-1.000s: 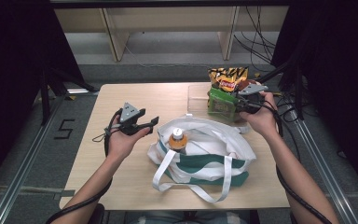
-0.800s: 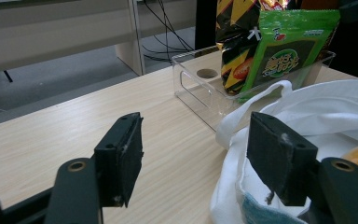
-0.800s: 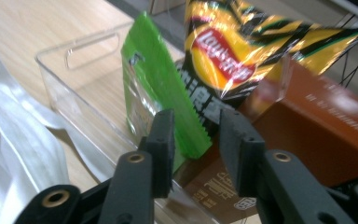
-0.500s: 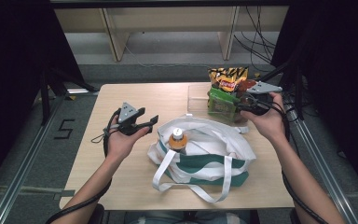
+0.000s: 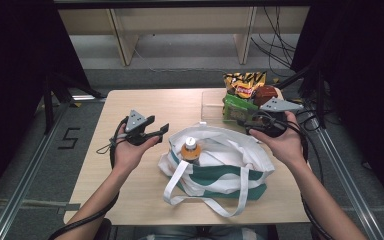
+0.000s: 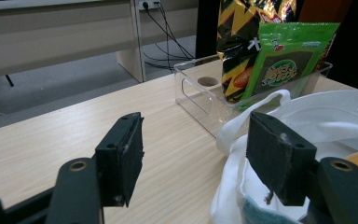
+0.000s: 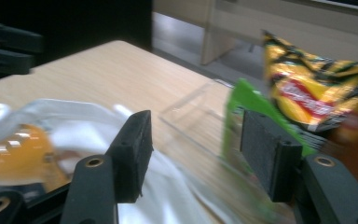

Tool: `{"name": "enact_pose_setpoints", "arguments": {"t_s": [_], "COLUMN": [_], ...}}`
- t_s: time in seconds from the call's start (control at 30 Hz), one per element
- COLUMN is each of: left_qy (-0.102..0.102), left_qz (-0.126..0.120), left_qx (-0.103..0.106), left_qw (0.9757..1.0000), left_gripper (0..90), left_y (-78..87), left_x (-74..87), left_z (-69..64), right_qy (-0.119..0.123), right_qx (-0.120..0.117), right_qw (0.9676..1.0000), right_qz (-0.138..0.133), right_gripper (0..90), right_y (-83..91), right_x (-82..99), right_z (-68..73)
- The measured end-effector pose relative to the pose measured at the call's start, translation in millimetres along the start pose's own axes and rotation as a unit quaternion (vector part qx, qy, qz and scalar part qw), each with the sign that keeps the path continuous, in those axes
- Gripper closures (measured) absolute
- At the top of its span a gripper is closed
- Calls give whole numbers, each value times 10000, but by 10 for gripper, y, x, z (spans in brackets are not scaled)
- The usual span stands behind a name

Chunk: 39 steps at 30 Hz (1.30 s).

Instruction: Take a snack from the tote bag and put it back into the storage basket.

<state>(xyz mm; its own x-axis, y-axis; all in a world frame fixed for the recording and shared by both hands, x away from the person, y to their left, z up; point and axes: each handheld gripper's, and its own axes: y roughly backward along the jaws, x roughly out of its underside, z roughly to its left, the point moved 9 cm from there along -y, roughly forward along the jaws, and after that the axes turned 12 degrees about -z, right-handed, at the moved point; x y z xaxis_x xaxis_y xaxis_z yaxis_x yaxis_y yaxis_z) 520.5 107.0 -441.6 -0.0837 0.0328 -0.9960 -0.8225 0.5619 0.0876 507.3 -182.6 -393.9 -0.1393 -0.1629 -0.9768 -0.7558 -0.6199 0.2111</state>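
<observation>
The right gripper (image 5: 258,123) has drawn back from the green packet (image 5: 238,107), fingers just opened wide, seemingly empty.

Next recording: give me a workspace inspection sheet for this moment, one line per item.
Surface: wooden table, bare at its left.
Job's things: white tote bag with orange bottle inside; clear bin holding green packet, yellow chip bag.
Clutter: nothing seen.
Grippers: left claw open, nothing between its pads; right claw has just been opening, nothing between its pads.
Cables: loop trailing from left claw; more on floor.
Surroundings: dark curtains, wooden furniture legs.
</observation>
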Motion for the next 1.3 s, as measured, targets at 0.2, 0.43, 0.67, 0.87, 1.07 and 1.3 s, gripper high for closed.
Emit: {"name": "enact_pose_setpoints", "arguments": {"t_s": [0.2, 0.43, 0.67, 0.87, 1.07, 1.3], "left_qy": [-1, -30, -46, -13, -24, -16], "left_qz": [1, 16, 34, 12, -10, -39], "left_qx": [-1, -39, -14, 6, 20, 67], "left_qw": [10000, 10000, 10000, 10000, 10000, 10000], "left_gripper": [360, 360, 360, 360, 360, 359], "left_y": [-9, -17, -31, -42, -41, -38], "left_x": [-5, -1, -6, -9, -31, -49], "left_z": [-4, -2, -32, -31, -39, -77], "right_qy": [-2, -113, -65, -113, -26, -20], "right_qx": [-306, -682, -963, -1106, -1270, -1344], "right_qw": [9994, 9976, 9952, 9937, 9918, 9909], "right_qz": [-158, -60, -156, -136, -126, -56], "right_gripper": [437, 448, 450, 450, 446, 440], "right_y": [-17, -41, -35, -55, -87, -96], "right_x": [-23, 64, 58, 71, 52, 76], "right_z": [274, 502, 697, 841, 958, 1032]}}
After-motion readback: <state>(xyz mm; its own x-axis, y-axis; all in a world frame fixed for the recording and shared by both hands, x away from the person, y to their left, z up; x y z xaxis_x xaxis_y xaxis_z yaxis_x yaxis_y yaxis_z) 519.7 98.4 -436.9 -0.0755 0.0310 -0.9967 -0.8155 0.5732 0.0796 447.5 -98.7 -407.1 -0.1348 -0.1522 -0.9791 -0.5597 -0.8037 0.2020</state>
